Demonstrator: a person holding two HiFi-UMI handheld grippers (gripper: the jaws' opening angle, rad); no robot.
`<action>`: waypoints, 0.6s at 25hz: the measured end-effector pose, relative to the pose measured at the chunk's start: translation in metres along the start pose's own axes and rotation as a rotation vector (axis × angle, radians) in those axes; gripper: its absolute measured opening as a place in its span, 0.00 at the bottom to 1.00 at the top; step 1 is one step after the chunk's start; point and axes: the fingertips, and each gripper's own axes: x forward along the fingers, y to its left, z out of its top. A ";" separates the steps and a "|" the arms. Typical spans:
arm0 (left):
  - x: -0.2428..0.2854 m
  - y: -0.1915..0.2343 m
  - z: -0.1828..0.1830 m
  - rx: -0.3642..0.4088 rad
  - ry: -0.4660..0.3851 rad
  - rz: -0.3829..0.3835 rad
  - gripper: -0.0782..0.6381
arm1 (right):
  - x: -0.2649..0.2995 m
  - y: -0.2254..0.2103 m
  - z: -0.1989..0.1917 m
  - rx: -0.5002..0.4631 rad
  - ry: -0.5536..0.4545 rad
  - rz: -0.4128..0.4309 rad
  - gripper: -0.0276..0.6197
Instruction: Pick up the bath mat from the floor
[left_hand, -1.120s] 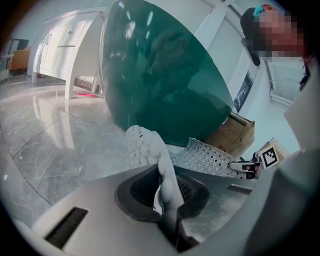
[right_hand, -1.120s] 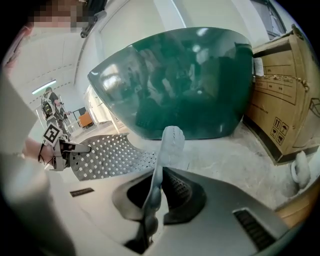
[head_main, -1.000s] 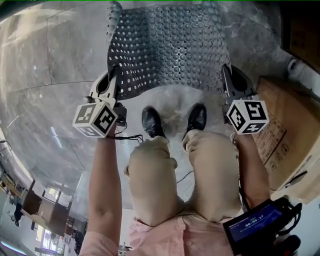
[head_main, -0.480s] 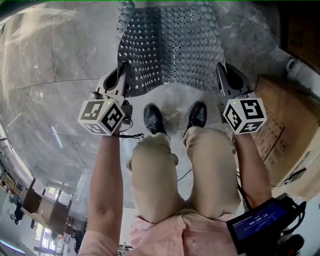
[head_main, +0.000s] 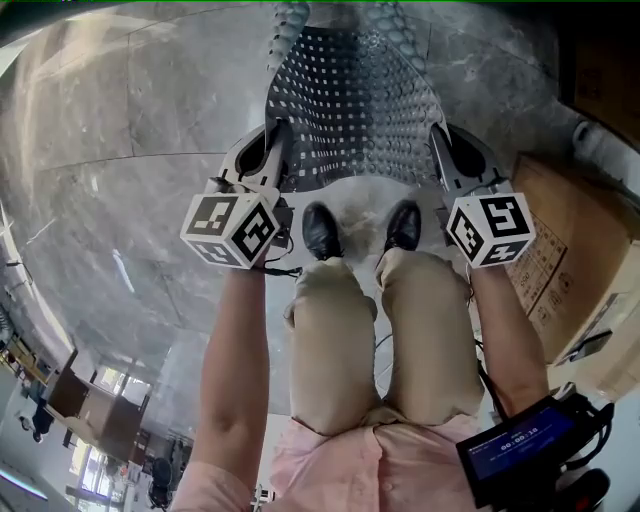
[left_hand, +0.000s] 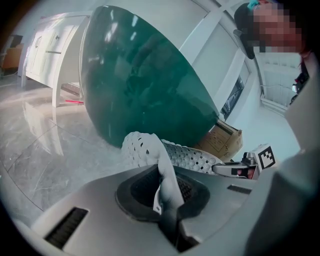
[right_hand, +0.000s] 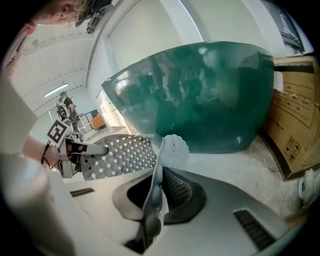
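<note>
Head view: bath mat is seen stretched away from the person's shoes, its near edge held up off the marble floor and sagging between two grips; whether its far end rests on the floor cannot be told. The left gripper and right gripper are set at the two near corners, roughly level. Left gripper view: the jaws are shown closed almost fully on a fold of the perforated corner, a pinch hidden from above; a green tub is seen behind the mat, missing from the head view. Right gripper view: the same tight pinch is shown on the other corner, with a cardboard box just beside the tub. The lift is judged best done with both pinches kept firm and both corners raised evenly, so that the limp mat is not dragged, twisted or let slip from one side.
</note>
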 end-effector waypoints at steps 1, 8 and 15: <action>-0.003 -0.004 0.003 0.005 0.002 -0.006 0.16 | -0.001 0.005 0.004 0.000 -0.002 0.006 0.08; -0.024 -0.046 0.022 0.043 0.026 -0.038 0.16 | -0.030 0.028 0.028 0.003 -0.009 0.043 0.08; -0.060 -0.083 0.061 0.052 0.032 -0.058 0.16 | -0.063 0.058 0.079 0.007 -0.025 0.073 0.08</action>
